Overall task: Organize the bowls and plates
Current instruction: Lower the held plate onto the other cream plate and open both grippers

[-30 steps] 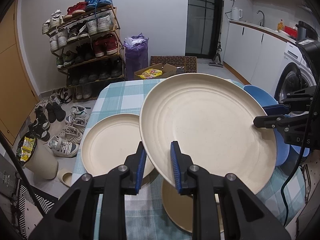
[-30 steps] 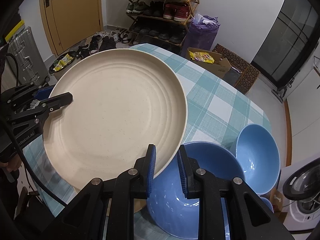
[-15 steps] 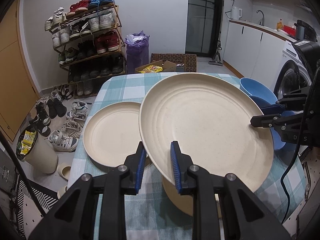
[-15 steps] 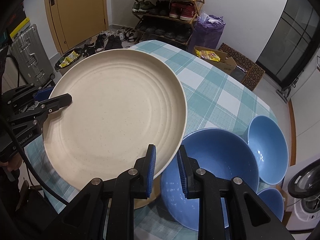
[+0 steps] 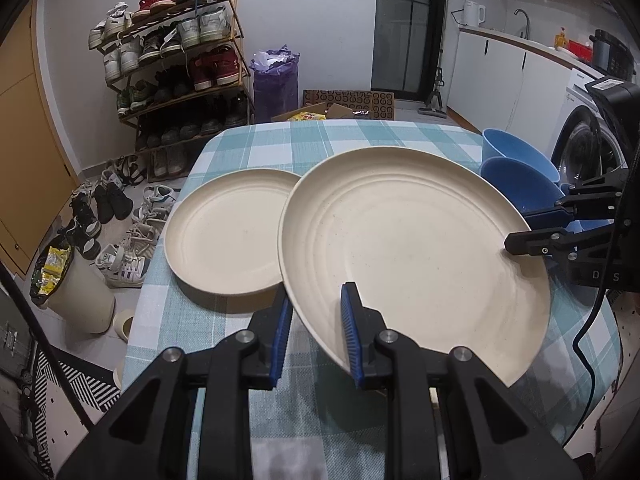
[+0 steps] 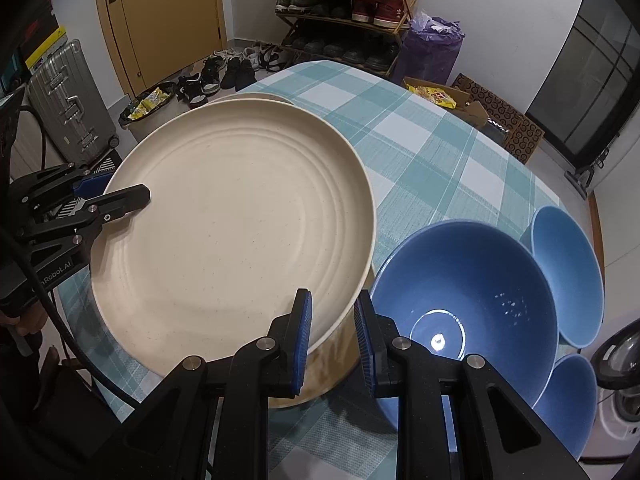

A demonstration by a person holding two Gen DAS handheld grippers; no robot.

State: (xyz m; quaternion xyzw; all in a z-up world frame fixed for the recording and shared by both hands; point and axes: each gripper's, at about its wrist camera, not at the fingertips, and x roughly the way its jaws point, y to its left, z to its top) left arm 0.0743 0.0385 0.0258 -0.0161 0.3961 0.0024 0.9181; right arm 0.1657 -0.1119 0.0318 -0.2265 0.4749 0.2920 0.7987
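Observation:
A large cream plate is held in the air over the checked table, gripped from both sides. My left gripper is shut on its near rim; my right gripper is shut on the opposite rim of the same plate. A second cream plate lies flat on the table to the left. A third cream plate lies beneath the held one, mostly hidden. Three blue bowls stand at the right: a large one, a middle one and a small one.
The table with the teal checked cloth ends close on the left. Beyond it are a shoe rack, loose shoes, a bin and a washing machine at the right.
The held plate has risen and drawn back toward the near side with both grippers. More of the table and the blue bowls show beyond it. The flat plate on the left has not moved.

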